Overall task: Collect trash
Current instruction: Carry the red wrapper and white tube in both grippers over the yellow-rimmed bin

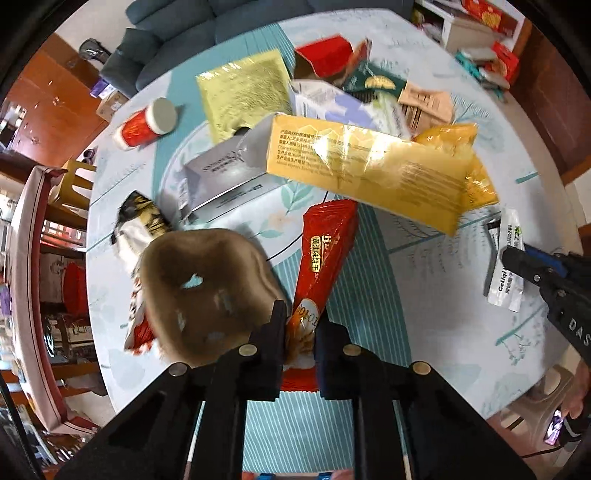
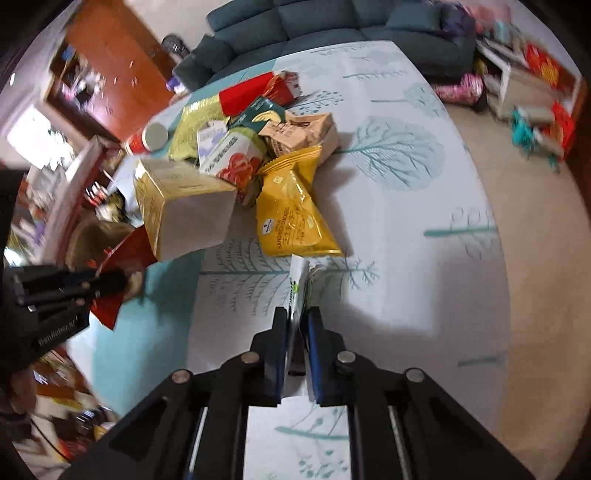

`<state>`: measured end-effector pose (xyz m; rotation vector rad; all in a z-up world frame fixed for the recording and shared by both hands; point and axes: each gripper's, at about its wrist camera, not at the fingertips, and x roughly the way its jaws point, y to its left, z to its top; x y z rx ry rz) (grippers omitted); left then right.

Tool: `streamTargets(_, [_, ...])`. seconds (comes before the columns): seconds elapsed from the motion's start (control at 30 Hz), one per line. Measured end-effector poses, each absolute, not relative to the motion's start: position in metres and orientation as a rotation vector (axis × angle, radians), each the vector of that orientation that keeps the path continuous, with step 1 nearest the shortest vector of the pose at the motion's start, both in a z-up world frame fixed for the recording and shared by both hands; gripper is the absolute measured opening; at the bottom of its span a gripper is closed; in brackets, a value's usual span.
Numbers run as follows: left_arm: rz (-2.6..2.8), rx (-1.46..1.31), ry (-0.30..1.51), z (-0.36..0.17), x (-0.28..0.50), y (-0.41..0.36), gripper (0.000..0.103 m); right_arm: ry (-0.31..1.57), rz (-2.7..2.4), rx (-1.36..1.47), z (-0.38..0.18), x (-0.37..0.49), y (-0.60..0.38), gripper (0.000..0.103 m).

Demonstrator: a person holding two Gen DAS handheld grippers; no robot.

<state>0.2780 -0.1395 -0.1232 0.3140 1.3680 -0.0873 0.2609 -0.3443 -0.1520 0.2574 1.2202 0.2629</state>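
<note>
Left tongs (image 1: 300, 325) pinching near end of red wrapper (image 1: 325, 254), remainder extending forward over bench (image 1: 424, 325). Right tongs (image 2: 297, 325) pinching white sachet (image 2: 297, 291) edge-on, below yellow snack bag (image 2: 291, 214).

Teal sofa (image 1: 207, 22) sits at top of left wrist view, behind round table (image 1: 424, 332) with pale cloth and teal tree print. Wooden cabinet (image 1: 48, 107) fills upper left. Yellow stool (image 1: 72, 181) at left edge, tucked beside table. White shelf unit (image 1: 469, 26) upper right, red boxes (image 1: 502, 62) stacked near it. Right wrist view: beige floor (image 2: 535, 258) down right side.
</note>
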Motion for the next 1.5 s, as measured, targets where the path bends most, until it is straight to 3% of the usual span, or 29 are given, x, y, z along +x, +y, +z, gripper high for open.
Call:
streamTargets(0.47, [-0.155, 0.12, 1.224, -0.042, 0.182, -0.087, 0.01, 1.129, 0.269, 0.305, -0.097, 0.197, -0.33, 0.009])
streamTargets(0.9, [-0.429, 0.132, 1.044, 0.001, 0.064, -0.003, 0.01, 0.897, 0.025, 0.432, -0.035, 0.031, -0.25, 0.009])
streamTargets(1.23, [-0.542, 0.173, 1.155, -0.063, -0.004, -0.008, 0.01, 1.002, -0.013, 0.406, -0.059, -0.057, -0.209, 0.01])
streamTargets(1.37, [-0.54, 0.156, 1.253, -0.122, -0.024, -0.019, 0.011, 1.077, -0.006, 0.42, -0.103, -0.075, -0.209, 0.01])
streamTargets(1.5, [-0.496, 0.114, 1.346, -0.202, -0.033, -0.025, 0.011, 1.161, -0.012, 0.405, -0.181, -0.081, -0.215, 0.01])
